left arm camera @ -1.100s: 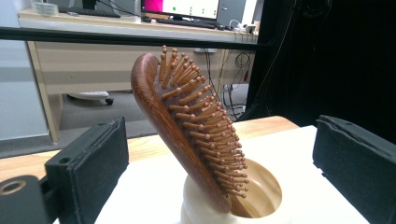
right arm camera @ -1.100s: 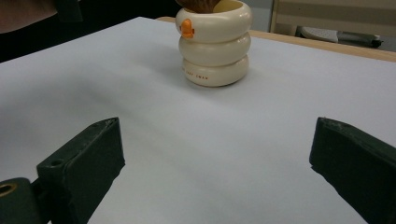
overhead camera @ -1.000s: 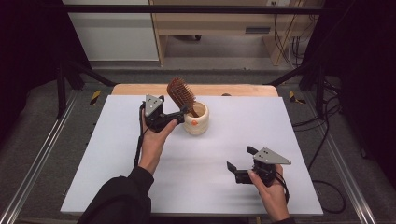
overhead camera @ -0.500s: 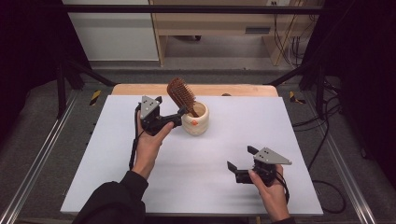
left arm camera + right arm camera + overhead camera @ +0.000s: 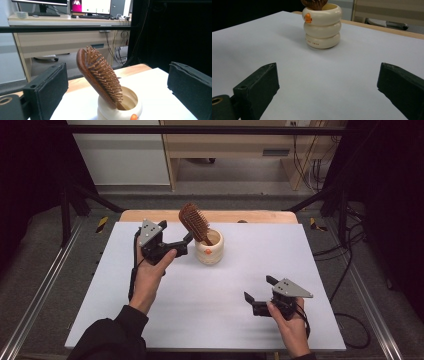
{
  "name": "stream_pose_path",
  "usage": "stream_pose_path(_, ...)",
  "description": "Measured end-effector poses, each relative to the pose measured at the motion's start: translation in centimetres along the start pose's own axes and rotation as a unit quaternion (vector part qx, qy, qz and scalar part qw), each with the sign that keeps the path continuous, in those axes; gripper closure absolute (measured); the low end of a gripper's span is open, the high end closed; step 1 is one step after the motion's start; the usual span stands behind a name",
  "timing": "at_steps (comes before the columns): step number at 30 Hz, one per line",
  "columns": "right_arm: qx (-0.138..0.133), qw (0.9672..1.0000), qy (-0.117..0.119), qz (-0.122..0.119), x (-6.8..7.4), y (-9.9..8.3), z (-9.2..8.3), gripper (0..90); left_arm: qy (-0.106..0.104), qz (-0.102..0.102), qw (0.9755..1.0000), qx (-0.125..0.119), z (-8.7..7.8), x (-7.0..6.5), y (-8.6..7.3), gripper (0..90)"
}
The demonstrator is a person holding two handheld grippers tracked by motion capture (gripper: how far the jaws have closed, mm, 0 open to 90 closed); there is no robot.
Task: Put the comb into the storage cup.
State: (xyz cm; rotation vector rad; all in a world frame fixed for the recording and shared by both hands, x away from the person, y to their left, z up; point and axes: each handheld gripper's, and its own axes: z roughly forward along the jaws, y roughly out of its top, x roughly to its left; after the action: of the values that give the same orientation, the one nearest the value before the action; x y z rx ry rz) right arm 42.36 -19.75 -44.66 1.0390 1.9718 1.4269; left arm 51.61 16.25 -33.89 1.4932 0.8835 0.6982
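Note:
A brown wooden hairbrush [image 5: 194,222] stands handle-down in a cream ribbed cup [image 5: 210,251] at the back middle of the white table, its head leaning to the left. My left gripper [image 5: 186,245] is open just left of the cup, not touching it. In the left gripper view the hairbrush [image 5: 100,75] and cup [image 5: 125,107] sit ahead between the wide-apart jaws of the left gripper [image 5: 117,75]. My right gripper [image 5: 257,289] rests open near the front right, with nothing in it. Its own view has the cup [image 5: 322,27] farther off, beyond the right gripper [image 5: 327,75].
The white table top [image 5: 235,285] spreads between the two grippers. A wooden strip [image 5: 260,216] runs along its far edge. Metal rails [image 5: 40,290] flank the table, and a desk [image 5: 235,145] stands behind it.
My left gripper has drawn back a little to the left, away from the cup. The brush stays leaning in the cup. The right gripper has not moved.

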Motion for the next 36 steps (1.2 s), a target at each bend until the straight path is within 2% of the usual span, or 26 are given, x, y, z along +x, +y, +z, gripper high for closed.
stream_pose_path(11,-0.025,0.9992,-0.019,-0.026,0.1,-0.1,-0.1,5.0,-0.002,-0.004,1.0,-0.008,-2.9,1.0,0.7,2.2)
stream_pose_path(19,-0.026,0.999,-0.022,-0.029,0.1,-0.2,-0.1,4.9,0.005,-0.001,1.0,-0.008,-5.3,2.2,1.0,1.9)
stream_pose_path(29,-0.029,0.9988,-0.021,-0.035,0.2,-0.3,-0.2,4.7,0.017,-0.001,0.9998,-0.009,-8.2,3.6,0.5,1.9)
stream_pose_path(36,-0.033,0.9988,-0.019,-0.031,-0.1,-0.2,-0.5,5.0,0.024,-0.001,0.9997,-0.01,-10.0,4.7,0.0,1.9)
